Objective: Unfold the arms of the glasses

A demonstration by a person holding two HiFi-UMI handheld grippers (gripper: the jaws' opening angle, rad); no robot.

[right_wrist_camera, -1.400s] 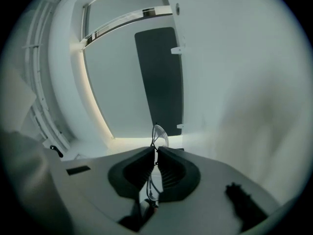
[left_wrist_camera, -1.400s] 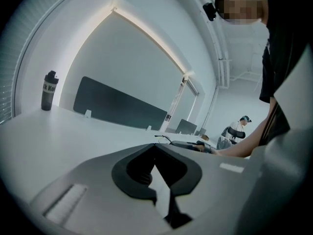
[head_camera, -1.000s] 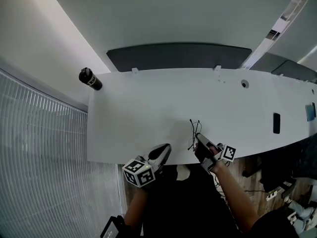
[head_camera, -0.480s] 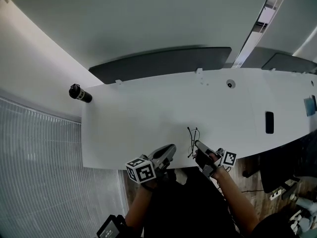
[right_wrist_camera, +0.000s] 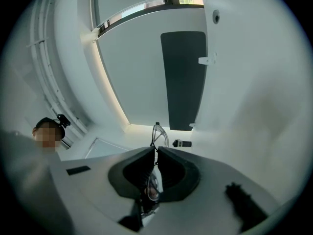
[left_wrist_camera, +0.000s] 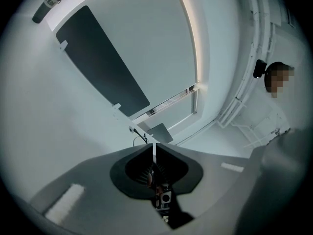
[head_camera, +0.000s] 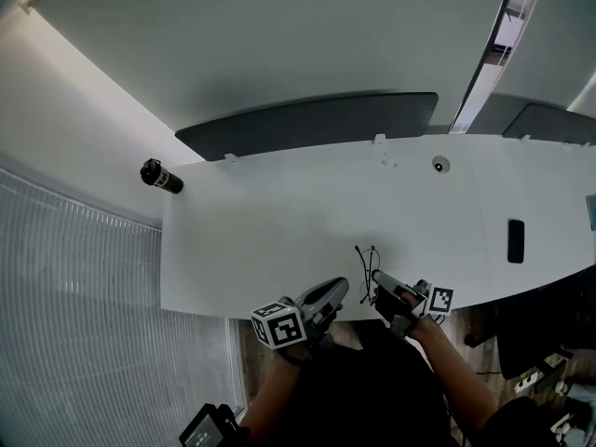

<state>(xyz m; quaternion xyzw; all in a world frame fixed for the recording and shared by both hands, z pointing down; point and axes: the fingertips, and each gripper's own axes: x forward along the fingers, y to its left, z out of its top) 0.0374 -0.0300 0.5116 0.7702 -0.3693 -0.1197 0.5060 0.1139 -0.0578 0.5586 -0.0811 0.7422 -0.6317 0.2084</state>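
**A:** White surface (head_camera: pixel 279 222), and at its near edge the right tongs (head_camera: pixel 376 276) are clamped on the glasses (right_wrist_camera: pixel 159 136).

**B:** Left tongs (head_camera: pixel 344 284) just beside, empty, jaws only just easing apart. That thin arm could slip them, or a hard pull twists the frame.
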